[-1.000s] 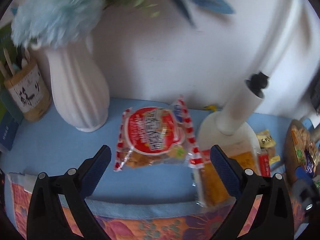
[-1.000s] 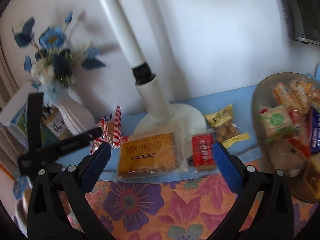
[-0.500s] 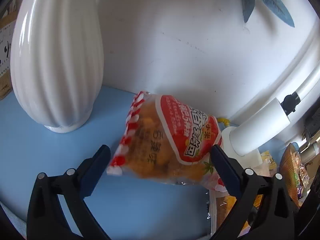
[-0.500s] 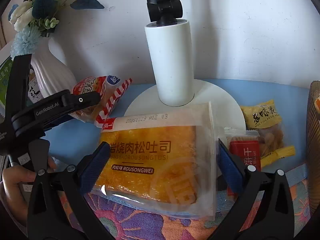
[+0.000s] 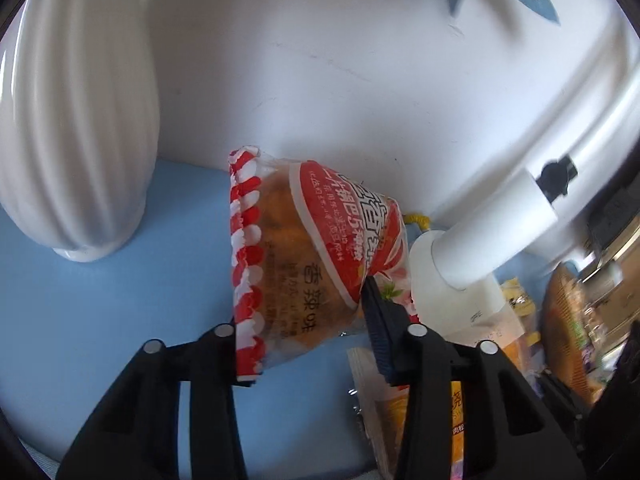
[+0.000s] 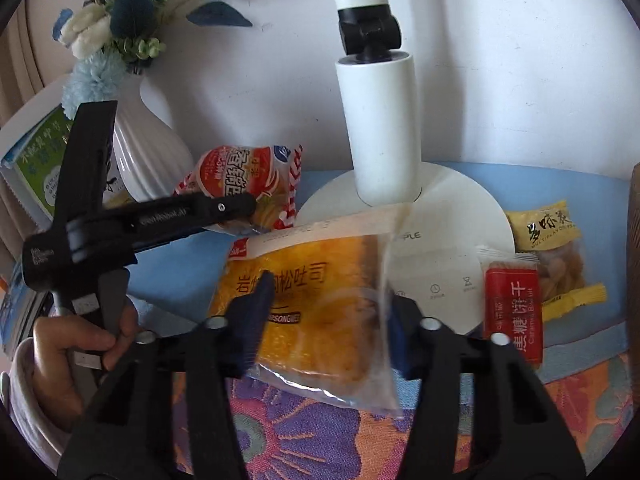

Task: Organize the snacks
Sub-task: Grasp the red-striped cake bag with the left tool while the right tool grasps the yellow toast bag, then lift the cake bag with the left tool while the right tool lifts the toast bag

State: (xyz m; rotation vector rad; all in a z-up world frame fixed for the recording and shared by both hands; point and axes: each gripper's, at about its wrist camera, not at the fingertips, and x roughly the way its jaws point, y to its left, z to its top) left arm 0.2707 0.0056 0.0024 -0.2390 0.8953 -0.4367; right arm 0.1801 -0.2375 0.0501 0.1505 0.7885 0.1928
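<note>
Pick-up step: left gripper [image 5: 308, 320] jaws clamped on red snack bag [image 5: 320, 256]; right gripper [image 6: 326, 320] jaws closing around toast packet [image 6: 316, 308]; next, lift both clear

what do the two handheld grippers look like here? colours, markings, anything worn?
Both match: matte black plastic frames, two angled fingers with ribbed dark-blue pads and round silver screw heads. The left gripper also shows side-on in the right wrist view, with small white lettering on its black body, too small to read. The hand on its grey handle wears a pale sleeve cuff. No cables visible.
</note>
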